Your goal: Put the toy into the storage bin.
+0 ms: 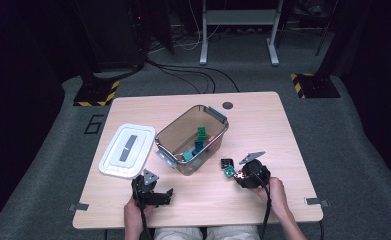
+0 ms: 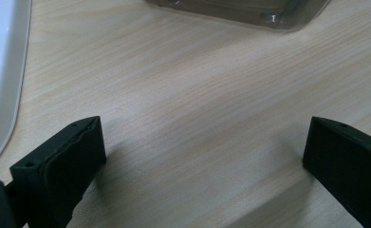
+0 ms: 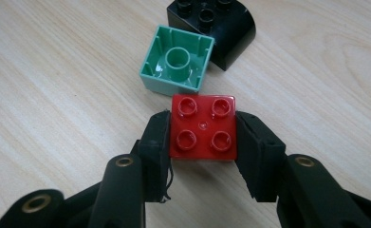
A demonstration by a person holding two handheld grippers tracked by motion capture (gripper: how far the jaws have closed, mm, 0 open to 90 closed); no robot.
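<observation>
Low and centre in the right gripper view, the right gripper (image 3: pixel 203 142) clamps the red brick (image 3: pixel 203 127) by two opposite sides, its upper edge just beside the upturned green brick (image 3: pixel 176 60) and black brick (image 3: pixel 221 28), while the left gripper (image 2: pixel 204 156) gapes over bare table (image 2: pixel 197 95).

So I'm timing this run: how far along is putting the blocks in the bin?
Done: several blocks lie in the clear bin, its lid off beside it. In hand: the right gripper is shut on the red block. Left: the green block and black block on the table. The left gripper is open.
</observation>
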